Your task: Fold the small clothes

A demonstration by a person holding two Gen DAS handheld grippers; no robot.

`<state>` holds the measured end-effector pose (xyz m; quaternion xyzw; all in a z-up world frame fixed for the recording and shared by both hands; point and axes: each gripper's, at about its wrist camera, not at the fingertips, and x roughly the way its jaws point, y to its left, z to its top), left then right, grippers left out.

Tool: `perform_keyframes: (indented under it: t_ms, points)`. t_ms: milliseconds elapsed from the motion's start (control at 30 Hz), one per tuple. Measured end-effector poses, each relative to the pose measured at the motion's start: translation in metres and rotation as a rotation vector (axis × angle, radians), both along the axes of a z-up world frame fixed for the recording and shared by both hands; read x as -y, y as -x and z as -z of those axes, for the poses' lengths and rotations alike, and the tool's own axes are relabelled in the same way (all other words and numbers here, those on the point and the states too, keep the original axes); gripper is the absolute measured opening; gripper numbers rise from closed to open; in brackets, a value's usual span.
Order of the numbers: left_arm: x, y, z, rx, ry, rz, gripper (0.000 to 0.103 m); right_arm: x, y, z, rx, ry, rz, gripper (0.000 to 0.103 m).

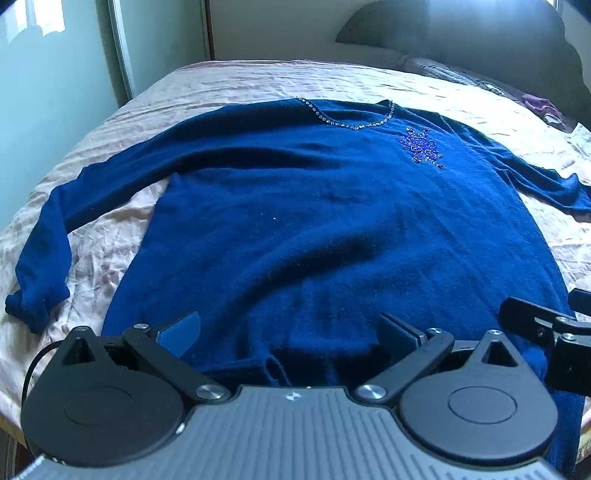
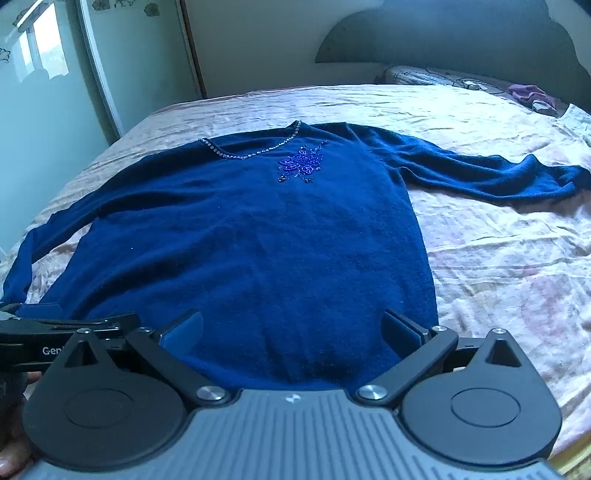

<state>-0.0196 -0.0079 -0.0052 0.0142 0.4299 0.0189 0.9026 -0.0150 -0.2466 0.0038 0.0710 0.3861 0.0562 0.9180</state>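
A blue sweater (image 1: pixel 295 221) lies flat, front up, on the bed (image 1: pixel 229 81), its hem at the near edge and its beaded neckline (image 1: pixel 347 123) toward the far side. A beaded flower (image 2: pixel 301 166) sits just below the neckline. The left sleeve (image 1: pixel 48 236) runs out and bends back toward the near edge; the right sleeve (image 2: pixel 480 173) stretches out to the right, its cuff near the bed's right side.

The left gripper (image 1: pixel 291 332) hangs over the hem's left half, jaws spread wide with nothing between them. The right gripper (image 2: pixel 291 332) hangs over the hem's right half, likewise released and empty, close beside the left one.

Bare, wrinkled sheet lies open to the right of the body and beyond the neckline. A pillow (image 2: pixel 443 77) and a purple cloth (image 2: pixel 532 94) sit at the far right, by the headboard (image 2: pixel 443 33), well apart from the sweater. A wardrobe (image 2: pixel 48 110) stands along the left.
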Motion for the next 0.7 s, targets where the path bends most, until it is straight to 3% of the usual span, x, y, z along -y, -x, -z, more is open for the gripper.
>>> perform_keyframes:
  t_ms: [700]
  points:
    - [-0.0025,-0.0001,0.0044,-0.015,-0.003,-0.018,0.102,0.0004,0.0002,0.0015,-0.006,0.003,-0.002,0.103]
